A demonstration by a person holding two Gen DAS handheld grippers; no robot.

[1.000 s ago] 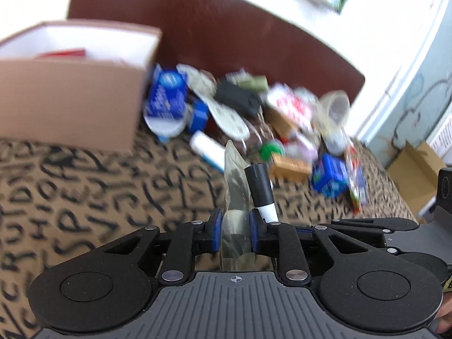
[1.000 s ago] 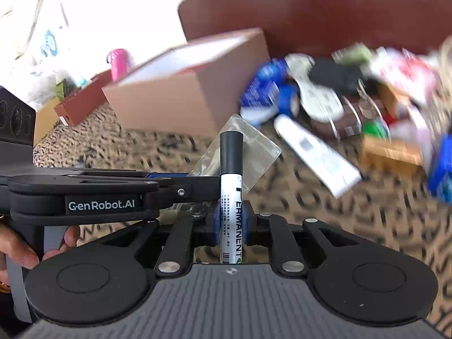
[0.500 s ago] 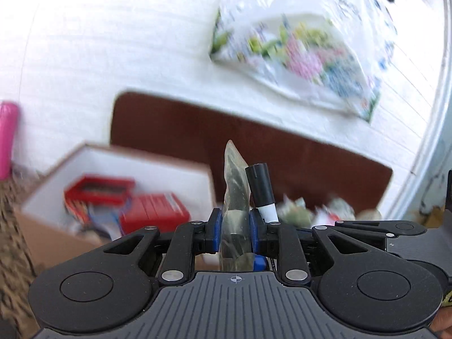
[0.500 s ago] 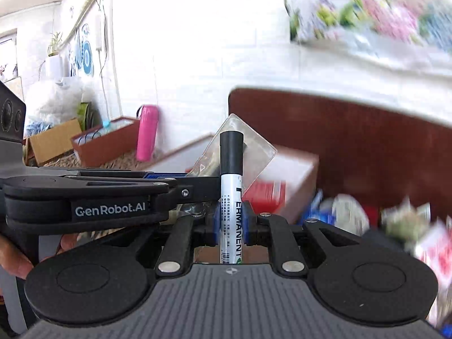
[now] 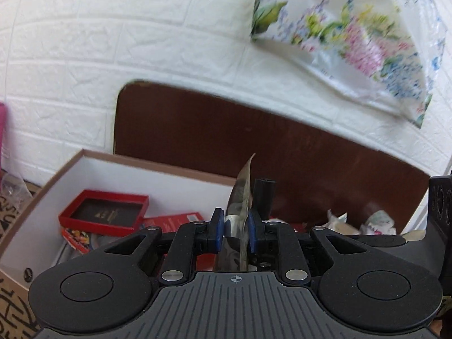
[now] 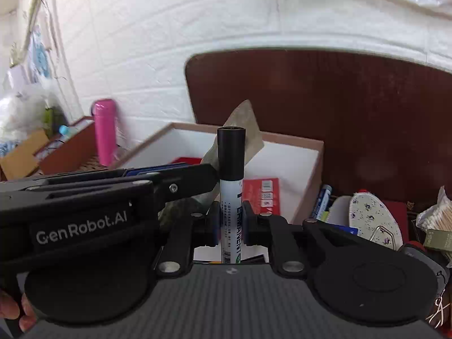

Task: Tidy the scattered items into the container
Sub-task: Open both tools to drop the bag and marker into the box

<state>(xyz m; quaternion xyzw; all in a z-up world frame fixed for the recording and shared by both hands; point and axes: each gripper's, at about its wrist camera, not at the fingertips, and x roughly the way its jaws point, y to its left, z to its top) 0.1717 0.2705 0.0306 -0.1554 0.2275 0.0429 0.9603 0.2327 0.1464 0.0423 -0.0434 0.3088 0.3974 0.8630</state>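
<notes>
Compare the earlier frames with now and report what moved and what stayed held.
Both grippers swung up and away from the scattered pile toward the open cardboard box, whose inside now shows. Nothing was picked up or released: the left gripper stays clamped on the clear plastic packet, and the right gripper on the permanent marker.

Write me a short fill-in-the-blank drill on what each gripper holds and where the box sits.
1. The right gripper is shut on a black-capped ____.
2. The left gripper pinches a clear plastic ____.
3. The box holds a shallow tray coloured ____.
4. The bottle left of the box is ____.

Missing words: marker; packet; red; pink
</notes>
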